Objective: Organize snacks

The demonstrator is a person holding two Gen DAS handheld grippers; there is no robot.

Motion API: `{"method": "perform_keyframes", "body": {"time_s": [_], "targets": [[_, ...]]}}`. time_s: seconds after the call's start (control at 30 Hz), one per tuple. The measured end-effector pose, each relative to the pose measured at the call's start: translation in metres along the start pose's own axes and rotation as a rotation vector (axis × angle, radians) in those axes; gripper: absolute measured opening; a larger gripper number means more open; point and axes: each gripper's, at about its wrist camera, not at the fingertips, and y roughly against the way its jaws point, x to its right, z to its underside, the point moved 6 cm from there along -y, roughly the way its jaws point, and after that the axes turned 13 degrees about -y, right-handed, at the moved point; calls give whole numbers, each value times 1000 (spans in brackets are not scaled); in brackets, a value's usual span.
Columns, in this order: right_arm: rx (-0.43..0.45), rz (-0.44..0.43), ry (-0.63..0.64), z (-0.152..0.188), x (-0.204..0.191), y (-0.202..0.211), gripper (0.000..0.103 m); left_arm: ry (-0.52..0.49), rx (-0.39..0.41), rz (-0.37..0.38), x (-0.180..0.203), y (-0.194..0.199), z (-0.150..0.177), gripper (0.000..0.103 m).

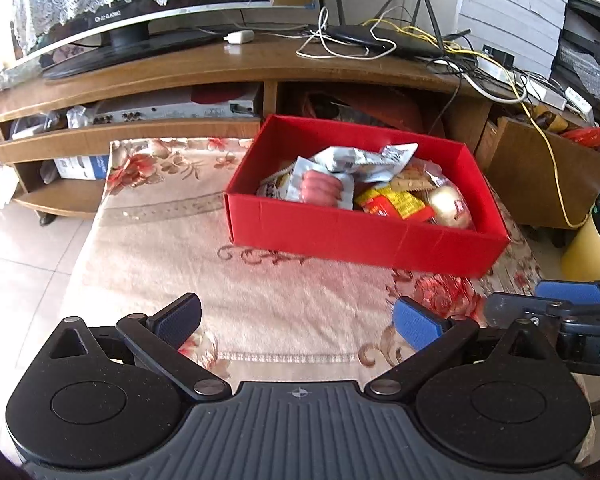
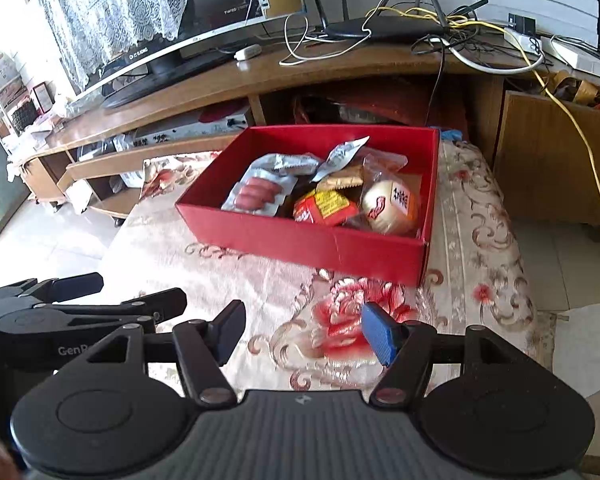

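Snacks (image 1: 364,184) fill the red box (image 1: 340,236), well beyond the left tool (image 1: 296,320) and right tool (image 2: 304,332), both spread and empty.

Bright daylight enters from the left of both views, washing out the floor tiles (image 1: 16,248) and the lace curtain (image 2: 112,12). Glare gleams on the wooden shelf top (image 1: 228,60). Fisheye bending curves the edges; corners go dark. Slight blur softens the flowered cloth (image 2: 340,312).

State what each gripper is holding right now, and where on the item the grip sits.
Nothing is held. The left gripper and the right gripper are both open and empty above the floral cloth, short of the red box of snacks.
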Motion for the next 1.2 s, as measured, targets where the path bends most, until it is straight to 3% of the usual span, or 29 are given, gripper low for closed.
{"method": "perform_keyframes", "body": {"time_s": [1.2], "targets": [[11, -35, 0, 26, -5, 24, 61, 36, 17, 25, 2, 35, 20, 102]]}}
